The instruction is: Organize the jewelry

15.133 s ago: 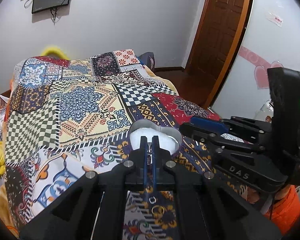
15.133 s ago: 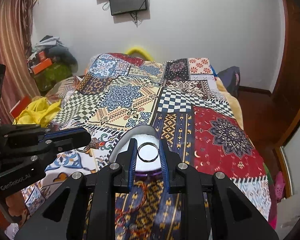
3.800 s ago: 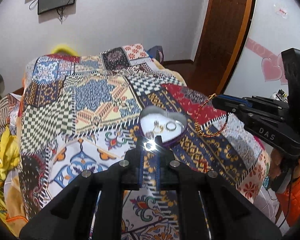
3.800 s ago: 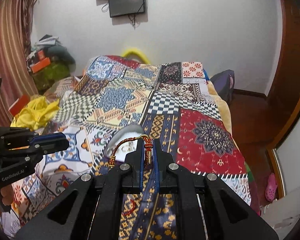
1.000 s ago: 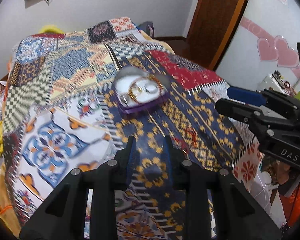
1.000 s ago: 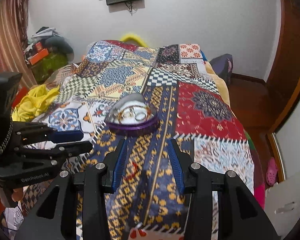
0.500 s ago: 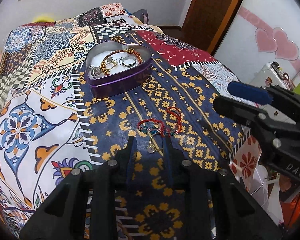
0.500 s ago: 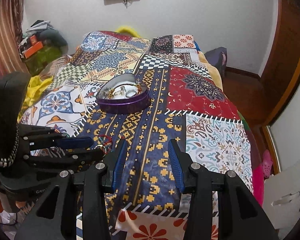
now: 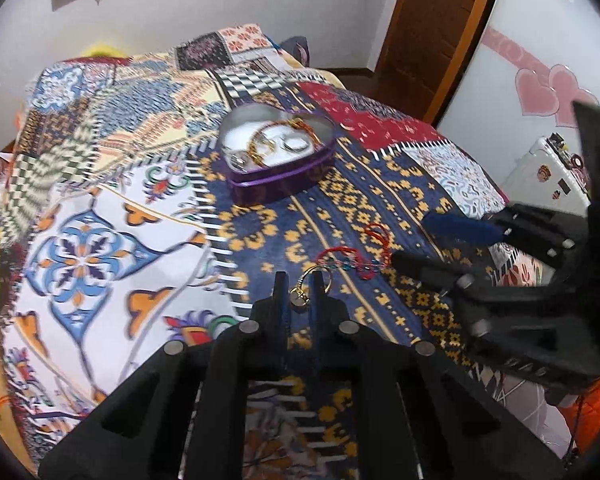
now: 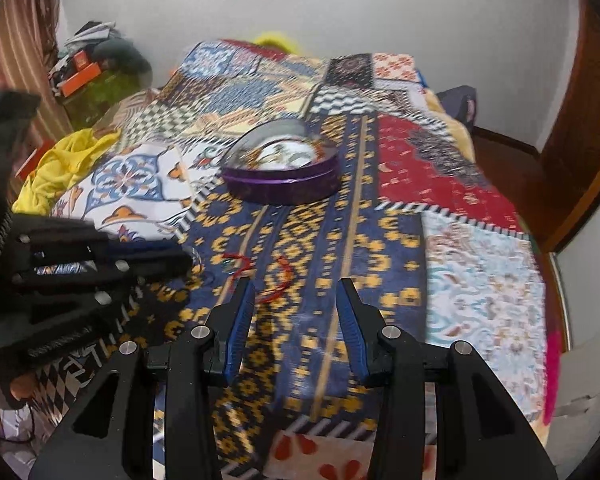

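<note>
A purple heart-shaped tin (image 9: pixel 279 176) sits on the patchwork bedspread and holds a gold bracelet (image 9: pixel 260 144) and rings; it also shows in the right wrist view (image 10: pixel 284 184). A red string bracelet (image 9: pixel 354 258) lies on the dark blue patch, also seen in the right wrist view (image 10: pixel 274 276). My left gripper (image 9: pixel 299 284) is closed around a gold ring (image 9: pixel 308 286), just in front of the red bracelet. My right gripper (image 10: pixel 296 292) is open and empty, hovering just behind the red bracelet. In the left wrist view it shows at right (image 9: pixel 440 240).
The bedspread (image 9: pixel 100 220) covers the whole bed. Yellow cloth (image 10: pixel 64 168) lies at the bed's left edge. A wooden door (image 9: pixel 432 32) and a white wall with pink hearts (image 9: pixel 544 92) stand to the right. Clutter (image 10: pixel 96 64) sits at far left.
My left gripper has narrowed from open onto the gold ring beside the red bracelet. My right gripper has moved lower and closer to the red bracelet, staying open.
</note>
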Demonstrator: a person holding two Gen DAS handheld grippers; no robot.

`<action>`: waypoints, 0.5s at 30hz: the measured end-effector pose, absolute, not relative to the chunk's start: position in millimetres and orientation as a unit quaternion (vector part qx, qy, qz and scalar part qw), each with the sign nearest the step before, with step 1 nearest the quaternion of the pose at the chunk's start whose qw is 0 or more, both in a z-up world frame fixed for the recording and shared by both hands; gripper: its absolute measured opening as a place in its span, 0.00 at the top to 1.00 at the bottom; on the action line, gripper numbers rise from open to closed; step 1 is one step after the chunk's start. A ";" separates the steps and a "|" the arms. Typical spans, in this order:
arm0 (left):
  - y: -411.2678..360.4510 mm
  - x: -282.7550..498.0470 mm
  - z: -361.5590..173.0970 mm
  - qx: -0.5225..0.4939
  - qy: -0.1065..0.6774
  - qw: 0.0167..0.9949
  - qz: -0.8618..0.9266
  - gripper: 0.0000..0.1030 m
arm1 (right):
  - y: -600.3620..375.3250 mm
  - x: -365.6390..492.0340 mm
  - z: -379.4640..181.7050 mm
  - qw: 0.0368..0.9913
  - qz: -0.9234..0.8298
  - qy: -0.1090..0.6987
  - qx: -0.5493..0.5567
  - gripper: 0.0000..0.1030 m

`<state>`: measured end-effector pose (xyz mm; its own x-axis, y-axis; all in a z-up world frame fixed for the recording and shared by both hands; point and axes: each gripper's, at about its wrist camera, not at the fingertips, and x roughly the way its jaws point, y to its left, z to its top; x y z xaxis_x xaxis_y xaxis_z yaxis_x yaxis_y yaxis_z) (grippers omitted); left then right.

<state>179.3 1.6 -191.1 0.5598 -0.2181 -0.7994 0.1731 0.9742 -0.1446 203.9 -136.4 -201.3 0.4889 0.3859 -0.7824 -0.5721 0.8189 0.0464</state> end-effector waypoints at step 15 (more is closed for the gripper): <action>26.8 174.1 -181.1 -0.034 0.440 0.892 -0.098 0.92 | -110.5 203.4 -212.6 0.841 0.310 0.417 -0.148 0.76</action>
